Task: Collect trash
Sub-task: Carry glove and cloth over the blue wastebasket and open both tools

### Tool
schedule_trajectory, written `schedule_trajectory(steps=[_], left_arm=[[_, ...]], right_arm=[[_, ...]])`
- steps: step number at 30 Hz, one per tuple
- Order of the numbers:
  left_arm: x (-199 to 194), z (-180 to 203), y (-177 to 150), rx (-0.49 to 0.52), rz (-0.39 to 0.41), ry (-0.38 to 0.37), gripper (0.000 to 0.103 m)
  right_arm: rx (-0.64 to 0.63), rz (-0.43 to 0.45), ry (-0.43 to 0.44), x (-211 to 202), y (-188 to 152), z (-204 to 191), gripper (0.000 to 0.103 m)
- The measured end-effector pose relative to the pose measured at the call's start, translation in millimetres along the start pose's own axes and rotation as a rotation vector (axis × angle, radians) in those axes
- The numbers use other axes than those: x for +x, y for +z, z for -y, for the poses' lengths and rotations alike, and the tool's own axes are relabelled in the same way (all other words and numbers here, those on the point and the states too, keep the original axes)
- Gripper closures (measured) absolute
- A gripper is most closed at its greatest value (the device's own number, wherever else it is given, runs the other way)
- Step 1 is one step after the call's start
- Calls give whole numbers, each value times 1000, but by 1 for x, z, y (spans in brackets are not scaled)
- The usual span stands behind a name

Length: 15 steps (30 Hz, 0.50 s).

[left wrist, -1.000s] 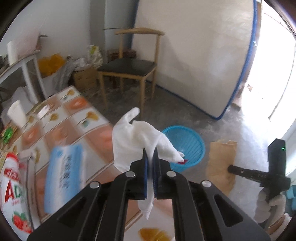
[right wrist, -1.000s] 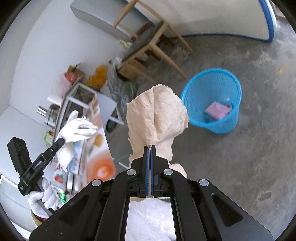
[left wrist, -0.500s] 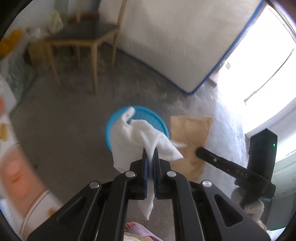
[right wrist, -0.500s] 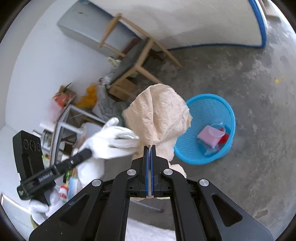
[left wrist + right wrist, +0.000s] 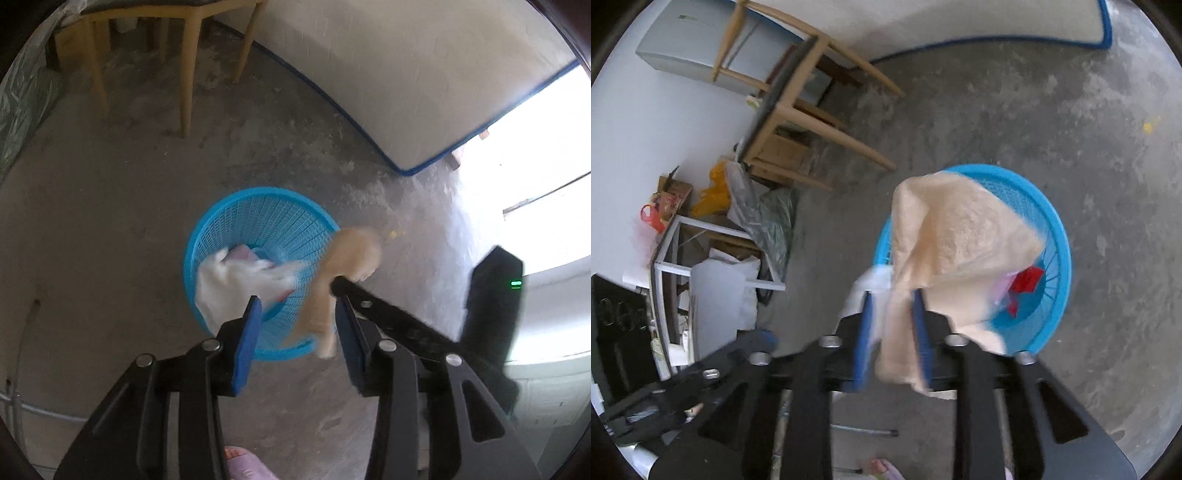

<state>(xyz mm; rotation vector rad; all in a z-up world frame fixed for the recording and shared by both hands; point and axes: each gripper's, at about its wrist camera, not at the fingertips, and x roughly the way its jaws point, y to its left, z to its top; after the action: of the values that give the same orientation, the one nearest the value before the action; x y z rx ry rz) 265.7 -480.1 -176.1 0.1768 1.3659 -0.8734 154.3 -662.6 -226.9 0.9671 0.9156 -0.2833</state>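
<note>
Left wrist view: left gripper (image 5: 295, 314) fingers wide apart, holding nothing; white tissue (image 5: 236, 284) ahead of fingers, over blue basket (image 5: 258, 206) rim. Right gripper (image 5: 892, 314) fingers parted, beige tissue (image 5: 953, 251) between them, loose. Risk: either tissue snags rim, lands on floor.

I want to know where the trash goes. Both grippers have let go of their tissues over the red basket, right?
Not quite: the basket is blue, as the left wrist view shows. Both grippers, left and right, are open, dropping the white tissue and tan tissue.
</note>
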Motion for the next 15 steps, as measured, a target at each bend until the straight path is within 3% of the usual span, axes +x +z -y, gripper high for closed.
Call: schedule_trajectory(steps=[4,9,15], left_arm=[[-6,-3,1,-8,21,-29,58],[-17,-10,-5,-29,44,-11,57],[-41,-21,-19,-83,74,-32,57]], right_arm=[[8,-13,-16,7,-2,2,68],[23,-17,-60,11,-3,3,66],[31,12,-221,15,-8,-12,66]])
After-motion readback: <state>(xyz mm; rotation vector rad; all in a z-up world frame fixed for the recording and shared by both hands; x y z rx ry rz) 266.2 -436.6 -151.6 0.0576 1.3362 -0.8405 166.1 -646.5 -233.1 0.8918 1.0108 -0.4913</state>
